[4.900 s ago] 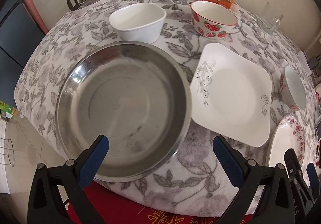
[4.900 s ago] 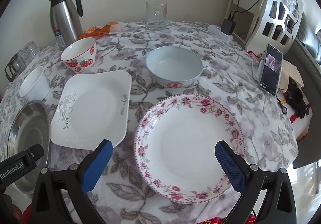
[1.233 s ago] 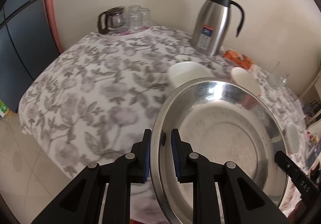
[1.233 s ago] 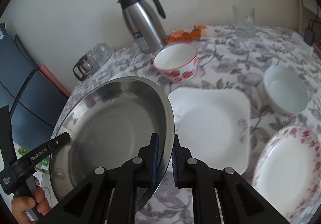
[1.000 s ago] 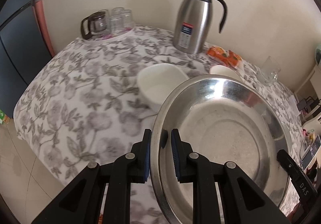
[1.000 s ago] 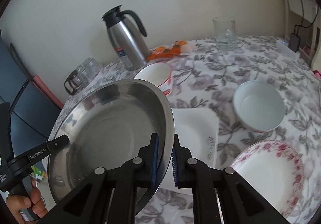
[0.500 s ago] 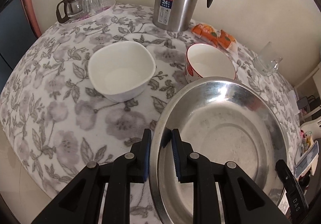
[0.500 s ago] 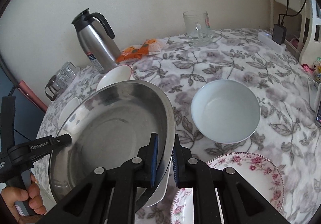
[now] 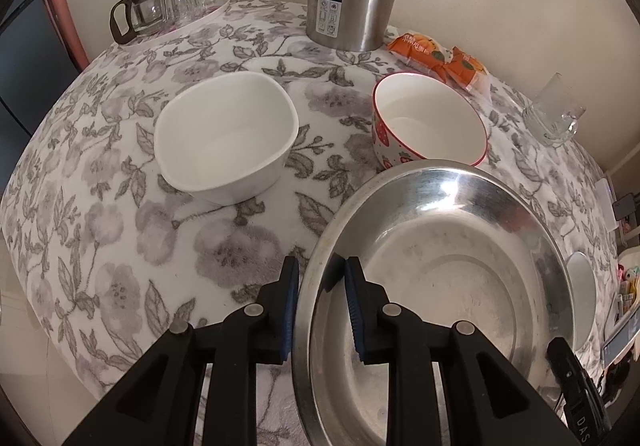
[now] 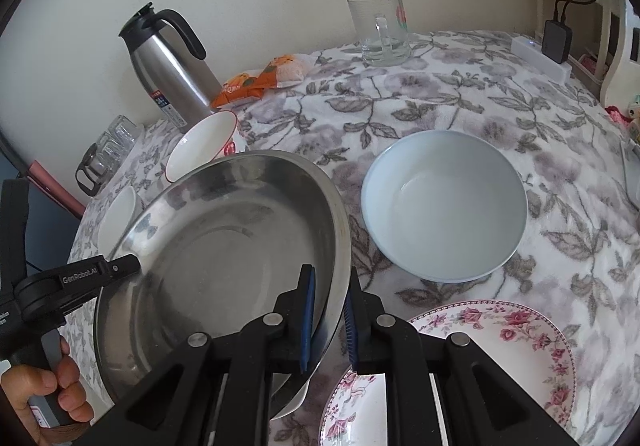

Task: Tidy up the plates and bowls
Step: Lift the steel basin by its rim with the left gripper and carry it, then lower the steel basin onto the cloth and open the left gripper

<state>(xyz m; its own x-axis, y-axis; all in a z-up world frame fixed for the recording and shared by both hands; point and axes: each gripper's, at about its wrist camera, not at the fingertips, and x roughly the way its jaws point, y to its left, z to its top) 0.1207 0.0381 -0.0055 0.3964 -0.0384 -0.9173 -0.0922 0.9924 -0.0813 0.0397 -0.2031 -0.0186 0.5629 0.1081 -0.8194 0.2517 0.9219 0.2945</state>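
Both grippers are carrying the wide round stainless steel basin (image 9: 440, 278) across the grey floral tablecloth (image 9: 100, 206), each at one side of its rim. Since a few seconds ago it's been lifted off the near-left spot and is now coming down to the right, over where the square white plate (image 10: 296, 400) was lying; only a white corner of that plate is showing under the basin in the right wrist view. Right gripper (image 10: 330, 322) is clamped tight on the rim. Left gripper (image 9: 318, 304) has just been easing apart, rim sitting between its pads, outer pad looking clear of the metal, so I'm reading that as release starting. Means the basin is probably landing on the square plate, stacking big pieces first. Remaining loose: rounded-square white bowl (image 9: 224, 134) far left, red-rimmed strawberry-print bowl (image 9: 430, 122) just beyond the basin, pale blue round bowl (image 10: 444, 206) to its right, pink rose-rimmed plate (image 10: 520, 358) near right.
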